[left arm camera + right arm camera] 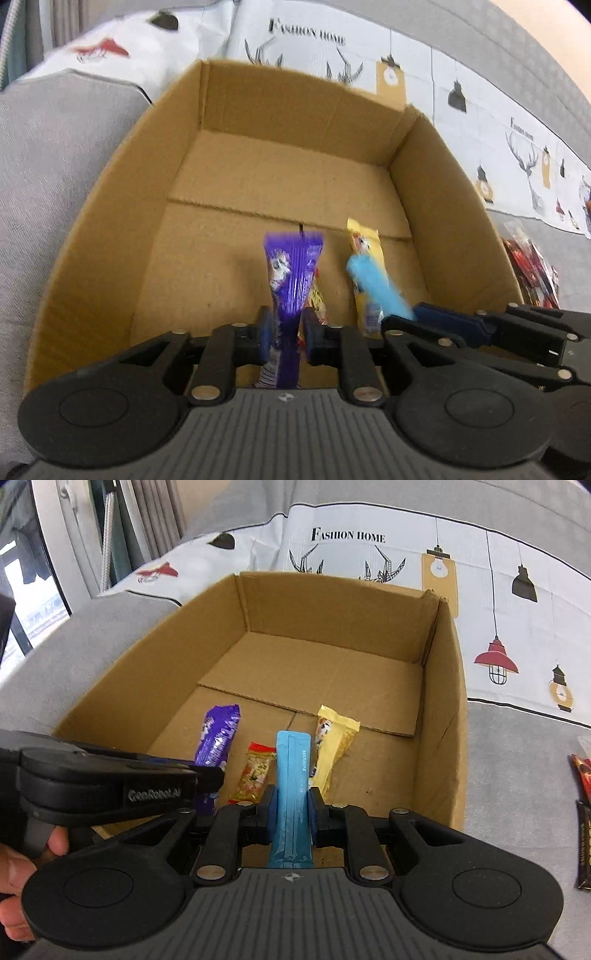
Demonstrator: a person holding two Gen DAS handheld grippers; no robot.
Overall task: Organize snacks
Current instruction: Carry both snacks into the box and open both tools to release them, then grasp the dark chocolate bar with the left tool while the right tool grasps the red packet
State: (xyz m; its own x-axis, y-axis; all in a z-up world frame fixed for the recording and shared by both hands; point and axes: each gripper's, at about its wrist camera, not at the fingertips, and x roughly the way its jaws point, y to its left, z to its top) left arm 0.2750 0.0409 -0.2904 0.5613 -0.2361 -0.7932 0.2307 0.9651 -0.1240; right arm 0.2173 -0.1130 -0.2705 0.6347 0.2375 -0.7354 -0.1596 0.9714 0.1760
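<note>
An open cardboard box (110, 206) (447, 716) sits on a grey sofa. My left gripper (287, 332) is shut on a purple snack packet (291, 273) (218, 738) and holds it over the box's near end. My right gripper (291, 805) is shut on a light blue stick packet (293, 775) (373, 284), also over the near end. A yellow packet (334, 742) (364, 240) and a small red-and-yellow packet (255, 771) (317, 299) lie on the box floor. The right gripper shows in the left wrist view (410, 319); the left gripper shows in the right wrist view (207, 775).
A white printed cloth (517, 627) (480, 122) covers the sofa behind the box. Dark red snack packets (583, 812) (532, 273) lie on the sofa to the right of the box. A window (29, 590) is at the far left.
</note>
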